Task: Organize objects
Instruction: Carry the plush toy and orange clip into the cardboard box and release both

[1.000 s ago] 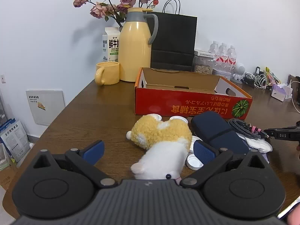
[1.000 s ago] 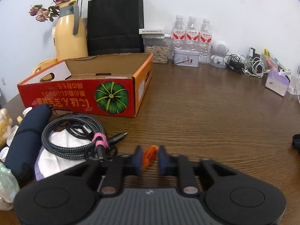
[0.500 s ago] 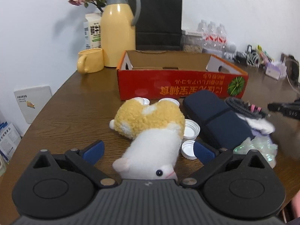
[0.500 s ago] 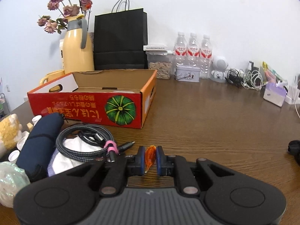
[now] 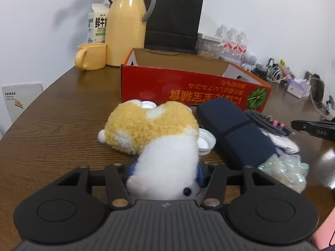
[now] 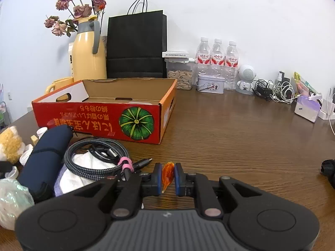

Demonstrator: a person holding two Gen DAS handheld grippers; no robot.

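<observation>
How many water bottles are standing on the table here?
3. They stand side by side against the back wall, right of the black bag: left bottle, middle bottle, right bottle. More could be hidden behind them.

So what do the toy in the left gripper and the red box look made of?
Toy: soft plush, curly yellow pile and smoother white fleece, fuzzy outline. Box: corrugated cardboard, likely; glossy red print outside, bare matte brown inside, with folded flaps. The left gripper is shut on the toy.

Even indoor light, fisheye-warped edges
</observation>
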